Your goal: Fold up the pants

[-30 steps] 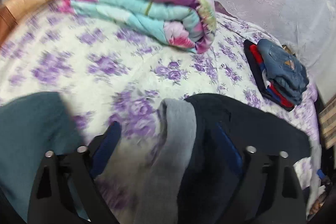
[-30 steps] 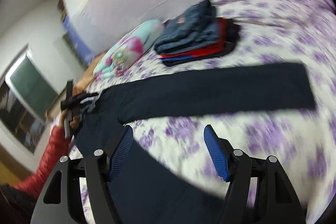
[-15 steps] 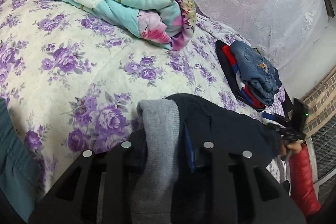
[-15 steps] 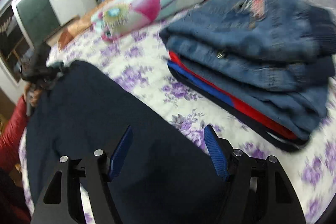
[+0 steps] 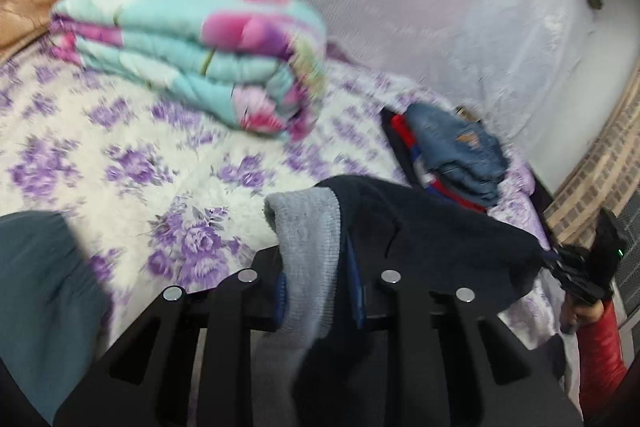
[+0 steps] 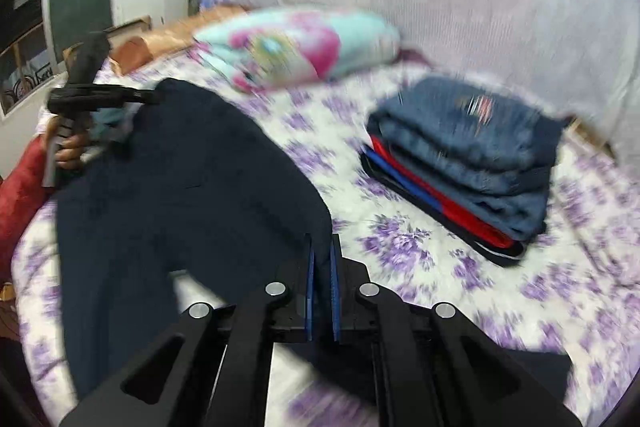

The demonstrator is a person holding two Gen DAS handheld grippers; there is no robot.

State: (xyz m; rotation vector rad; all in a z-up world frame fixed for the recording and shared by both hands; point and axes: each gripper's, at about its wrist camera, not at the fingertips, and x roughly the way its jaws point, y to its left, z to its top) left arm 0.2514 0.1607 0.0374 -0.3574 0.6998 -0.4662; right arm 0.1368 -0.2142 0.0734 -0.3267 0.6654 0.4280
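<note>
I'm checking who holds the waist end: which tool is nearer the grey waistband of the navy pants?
Left. The left tool is shut on the grey waistband itself. The right tool pinches the navy pants along their far edge, nearer the stack of folded jeans.

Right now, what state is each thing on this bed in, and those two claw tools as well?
Dark pants: spread on the bed, partly lifted, pinched at two spots.
Left gripper: closed on the pants' grey waistband.
Right gripper: closed on the pants' edge.
Quilt: folded, lying at the back.
Pile of clothes: folded and stacked, jeans on top.
Bedspread: laid flat.
</note>
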